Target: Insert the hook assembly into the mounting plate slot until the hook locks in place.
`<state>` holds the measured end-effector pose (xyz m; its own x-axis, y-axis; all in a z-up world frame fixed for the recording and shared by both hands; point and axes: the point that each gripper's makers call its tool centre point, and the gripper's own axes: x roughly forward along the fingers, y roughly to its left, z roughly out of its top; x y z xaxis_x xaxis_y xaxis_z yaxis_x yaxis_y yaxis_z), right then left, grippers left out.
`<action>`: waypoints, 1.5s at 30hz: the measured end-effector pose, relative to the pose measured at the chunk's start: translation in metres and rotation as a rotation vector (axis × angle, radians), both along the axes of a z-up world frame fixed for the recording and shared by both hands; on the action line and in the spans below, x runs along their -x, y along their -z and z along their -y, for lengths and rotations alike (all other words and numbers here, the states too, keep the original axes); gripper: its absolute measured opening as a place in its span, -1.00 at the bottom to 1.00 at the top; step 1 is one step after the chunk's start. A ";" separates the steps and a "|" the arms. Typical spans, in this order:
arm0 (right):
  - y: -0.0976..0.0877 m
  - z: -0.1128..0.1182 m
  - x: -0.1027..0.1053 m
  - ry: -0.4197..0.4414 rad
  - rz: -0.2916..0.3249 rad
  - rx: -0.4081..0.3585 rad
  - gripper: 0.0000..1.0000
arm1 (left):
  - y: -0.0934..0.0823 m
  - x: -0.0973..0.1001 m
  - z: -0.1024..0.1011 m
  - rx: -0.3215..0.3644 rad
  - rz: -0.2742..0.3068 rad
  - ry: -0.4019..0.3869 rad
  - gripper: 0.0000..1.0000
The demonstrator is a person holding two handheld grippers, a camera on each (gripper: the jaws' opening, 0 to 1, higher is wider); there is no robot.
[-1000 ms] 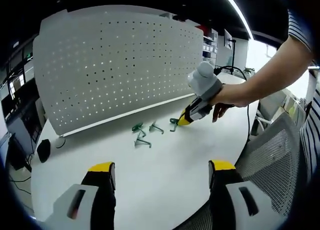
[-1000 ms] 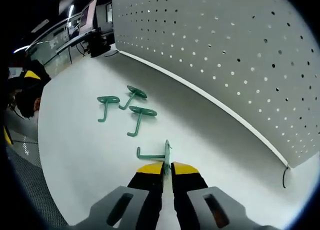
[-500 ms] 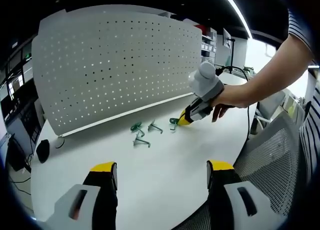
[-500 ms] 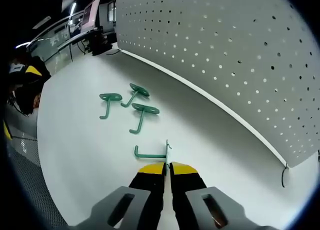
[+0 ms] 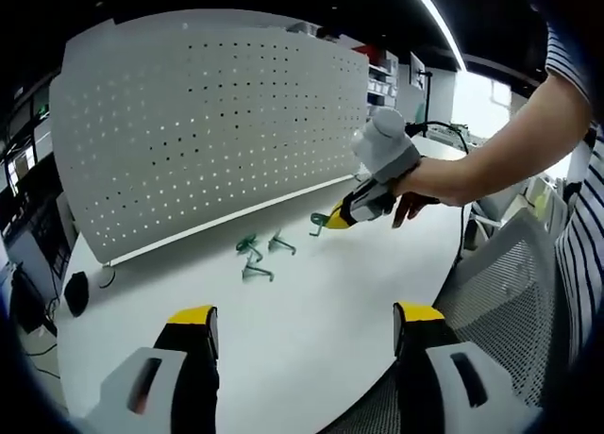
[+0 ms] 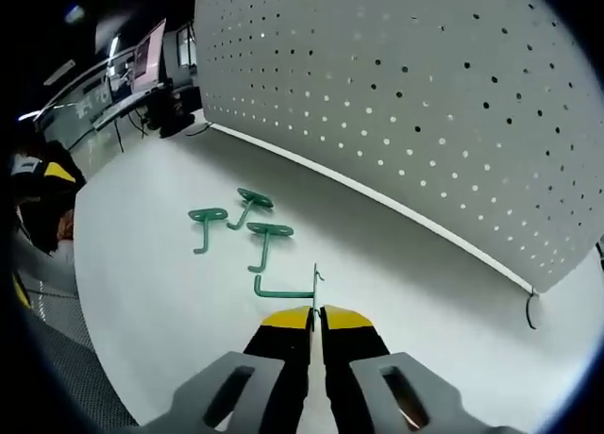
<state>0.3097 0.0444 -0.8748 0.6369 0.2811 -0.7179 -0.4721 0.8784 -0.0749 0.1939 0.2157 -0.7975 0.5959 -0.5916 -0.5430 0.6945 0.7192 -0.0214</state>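
In right gripper (image 6: 316, 313): green hook (image 6: 288, 288)

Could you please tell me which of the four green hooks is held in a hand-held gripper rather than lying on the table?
The hook pinched by its flat plate in the right hand-held gripper; the other three hooks lie loose together on the white table beyond it.

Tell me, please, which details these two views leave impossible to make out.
- Right gripper view: the plate end of the green metal hook is covered by the right hand-held gripper, shut on it.
- Left gripper view: the three green hooks on the table are too small to separate.
- Both views: the white perforated pegboard is cut by the frame edges.
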 end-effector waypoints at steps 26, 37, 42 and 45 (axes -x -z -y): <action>-0.064 -0.006 0.028 0.082 0.169 -0.090 -0.98 | -0.040 -0.047 -0.017 0.085 -0.026 -0.117 0.39; -0.098 -0.024 0.047 0.128 0.264 -0.197 -0.98 | -0.043 -0.054 0.007 0.225 -0.188 -0.123 0.42; -0.117 -0.037 0.055 0.120 0.336 -0.255 -0.98 | -0.050 -0.052 0.030 0.343 -0.281 -0.107 0.35; -0.120 -0.044 0.060 0.099 0.359 -0.248 -0.98 | -0.052 -0.049 0.039 0.374 -0.331 -0.095 0.29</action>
